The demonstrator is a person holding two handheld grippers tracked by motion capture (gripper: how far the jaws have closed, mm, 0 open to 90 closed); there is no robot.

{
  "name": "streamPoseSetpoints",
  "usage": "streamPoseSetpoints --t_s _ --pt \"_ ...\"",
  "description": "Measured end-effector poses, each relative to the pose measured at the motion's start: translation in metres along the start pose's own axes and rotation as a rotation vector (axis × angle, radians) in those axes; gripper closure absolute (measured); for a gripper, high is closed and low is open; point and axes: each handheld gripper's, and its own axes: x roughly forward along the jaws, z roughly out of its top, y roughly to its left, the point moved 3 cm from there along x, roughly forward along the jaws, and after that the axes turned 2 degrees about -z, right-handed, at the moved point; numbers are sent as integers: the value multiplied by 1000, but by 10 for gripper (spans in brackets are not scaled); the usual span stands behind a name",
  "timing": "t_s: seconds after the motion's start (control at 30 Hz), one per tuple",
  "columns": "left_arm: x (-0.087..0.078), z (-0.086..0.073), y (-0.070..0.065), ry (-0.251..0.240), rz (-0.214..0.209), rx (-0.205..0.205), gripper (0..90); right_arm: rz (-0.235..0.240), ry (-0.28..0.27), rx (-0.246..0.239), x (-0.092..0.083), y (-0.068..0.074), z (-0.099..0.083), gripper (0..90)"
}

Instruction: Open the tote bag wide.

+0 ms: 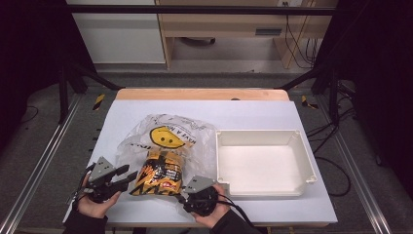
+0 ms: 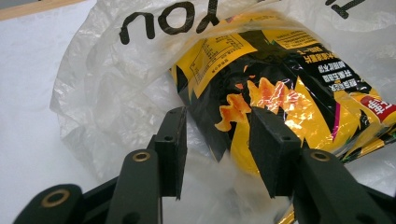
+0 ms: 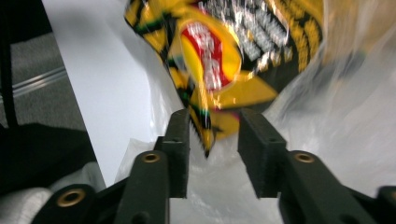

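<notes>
Bottom edge, high view: two hands enter the frame, each w/ a two-jaw gripper. Left gripper [image 1: 127, 176], lower left, points right toward the snack packet [image 1: 160, 174]; in the left gripper view its jaws stand apart, released, w/ the packet's corner and thin plastic film between them, pads not pressing. Right gripper [image 1: 183, 191], bottom centre, sits at the packet's lower right corner; in the right gripper view (blurred) its jaws are parted, released, w/ the crimped corner of the packet between them, near the left pad; contact can't be told.

Mid-frame: yellow-black snack packet lies half inside the clear plastic bag [image 1: 168, 134] w/ a smiley print, centre of the white table [image 1: 122, 114].

Right of bag: white tray [image 1: 305, 161], just beside the bag's edge. Far edge: wooden strip [image 1: 202, 94], upper centre.
</notes>
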Motion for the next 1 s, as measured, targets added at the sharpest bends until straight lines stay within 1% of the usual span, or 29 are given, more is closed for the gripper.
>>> streamPoseSetpoints --t_s 0.1,0.17,0.23,0.33,0.43,0.53,0.6,0.63,0.7,0.77,0.8,0.87,0.97,1.0 --pt "1 0 0 2 -1 0 564 14 16 2 3 1 -4 777" --pt "1 0 1 1 -3 1 564 10 24 -1 3 3 -4 846" --pt "1 0 1 2 -6 -3 564 18 25 -2 2 4 -2 881" --pt "0 0 1 -9 -10 -7 564 25 15 -1 -3 5 2 893" --pt "-2 1 1 -32 -17 -16 555 37 1 -5 -9 6 7 896" --pt "-7 5 2 -84 -42 -42 536 45 -15 -3 -16 5 13 898" --pt "-12 8 3 -117 -44 -31 524 48 -26 5 -20 4 17 898" --pt "-14 9 4 -134 -45 -38 520 47 -34 9 -22 3 19 899" --pt "-20 12 5 -168 -60 -49 512 47 -44 18 -26 0 22 899" --pt "-24 14 6 -186 -58 -46 501 47 -54 23 -29 -2 26 900" --pt "-25 14 6 -194 -65 -51 492 47 -60 26 -31 -3 28 900" --pt "-27 16 5 -208 -66 -51 483 51 -71 31 -34 -5 32 900" --pt "-32 19 5 -230 -65 -54 472 38 -90 38 -40 -11 40 900" --pt "-34 20 5 -241 -73 -61 468 37 -95 42 -42 -13 42 900"
